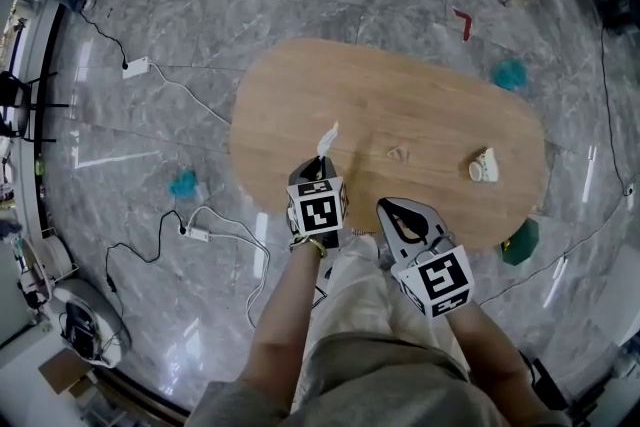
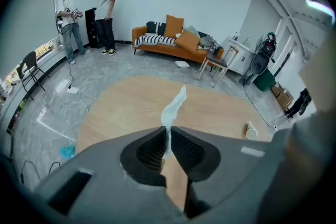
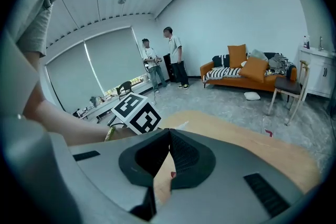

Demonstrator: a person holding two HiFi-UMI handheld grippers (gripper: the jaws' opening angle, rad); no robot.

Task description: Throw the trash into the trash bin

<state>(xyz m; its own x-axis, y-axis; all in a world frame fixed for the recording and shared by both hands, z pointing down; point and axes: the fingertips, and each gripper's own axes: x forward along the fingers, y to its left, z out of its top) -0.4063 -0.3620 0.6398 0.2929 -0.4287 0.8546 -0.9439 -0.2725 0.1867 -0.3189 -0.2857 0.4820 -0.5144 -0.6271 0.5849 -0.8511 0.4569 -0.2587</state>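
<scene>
Over the near edge of the smooth oval wooden table (image 1: pixel 420 105), the left gripper (image 2: pixel 169 131) pinches a thin, twisted strip of white tissue (image 2: pixel 176 105), which sticks up from its ribbed black pads. Beside it, the right gripper (image 3: pixel 168 134) has its jaws pressed together with nothing between them. A crumpled white paper wad (image 1: pixel 484 166) lies near the table's right end, and the glossy grey marble floor (image 1: pixel 200 15) shows all around.

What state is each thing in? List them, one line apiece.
left gripper: jaws shut on the white tissue, held over the table.
white tissue: pinched at its lower end, sticking up out of the jaws.
right gripper: jaws shut, nothing between them.
white crumpled piece: lying on the table, untouched.
teal scrap: lying on the floor.
</scene>
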